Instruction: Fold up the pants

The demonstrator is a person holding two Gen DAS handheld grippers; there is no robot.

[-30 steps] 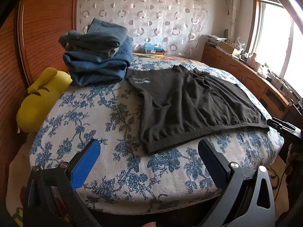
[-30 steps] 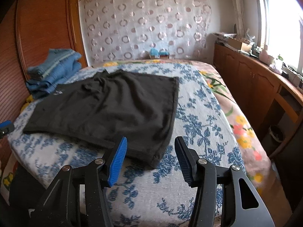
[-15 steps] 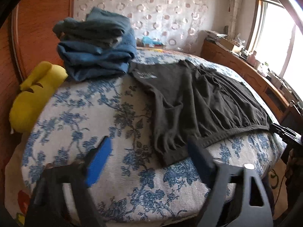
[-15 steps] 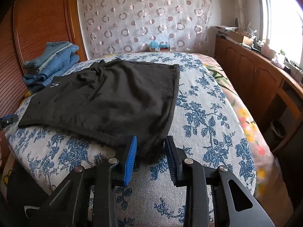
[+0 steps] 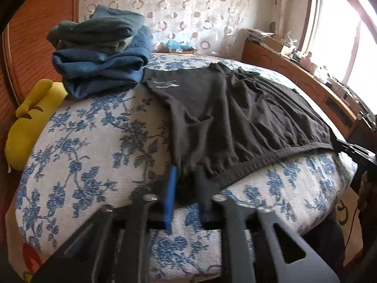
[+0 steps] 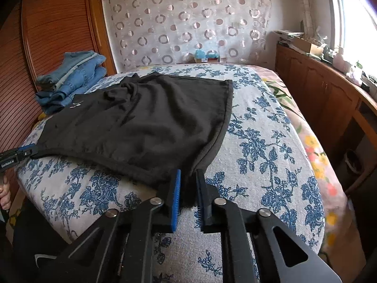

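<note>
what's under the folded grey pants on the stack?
Folded blue denim jeans, lying on the blue floral bedspread. Anything lower in the stack is covered; grey pants sit on top.

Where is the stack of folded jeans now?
The stack of folded jeans lies at the far left of the bed, by the wooden headboard, touching the black pants, with a yellow plush toy beside it.

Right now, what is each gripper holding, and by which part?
Both are closing on the black shorts, cloth between the pads: left gripper at the near left waistband corner, right gripper at the near right waistband corner.
</note>
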